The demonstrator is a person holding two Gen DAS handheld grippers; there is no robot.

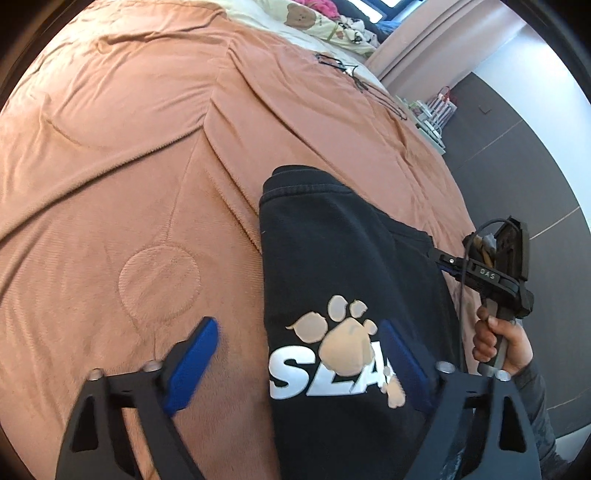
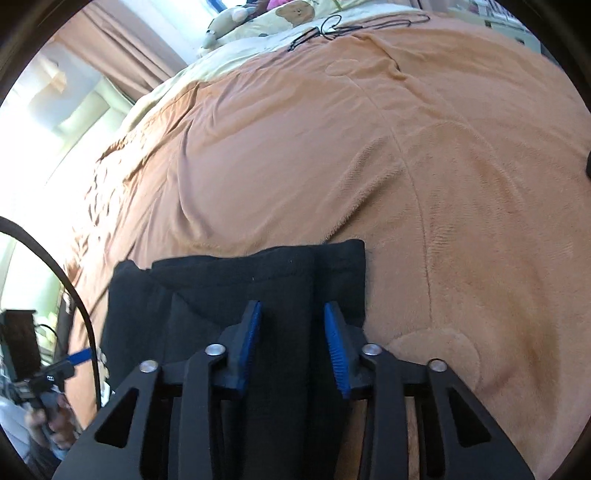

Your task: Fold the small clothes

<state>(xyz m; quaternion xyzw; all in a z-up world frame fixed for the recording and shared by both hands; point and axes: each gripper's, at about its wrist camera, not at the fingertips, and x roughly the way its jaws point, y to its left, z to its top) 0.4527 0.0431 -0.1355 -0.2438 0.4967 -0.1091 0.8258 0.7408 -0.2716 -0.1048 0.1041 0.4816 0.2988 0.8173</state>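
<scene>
On the brown blanket [image 1: 129,166], my right gripper [image 2: 292,332] has narrowed around a fold of the soft, light black shirt [image 1: 343,266], while my left gripper [image 1: 299,358], wide open, straddles its printed hem edge, the likeliest hold.

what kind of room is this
Most likely a bedroom. A wide bed is covered with a tan plush blanket, a bear-print pillow lies at its far end, and curtains hang by a bright window. A black garment lies on the blanket.
</scene>
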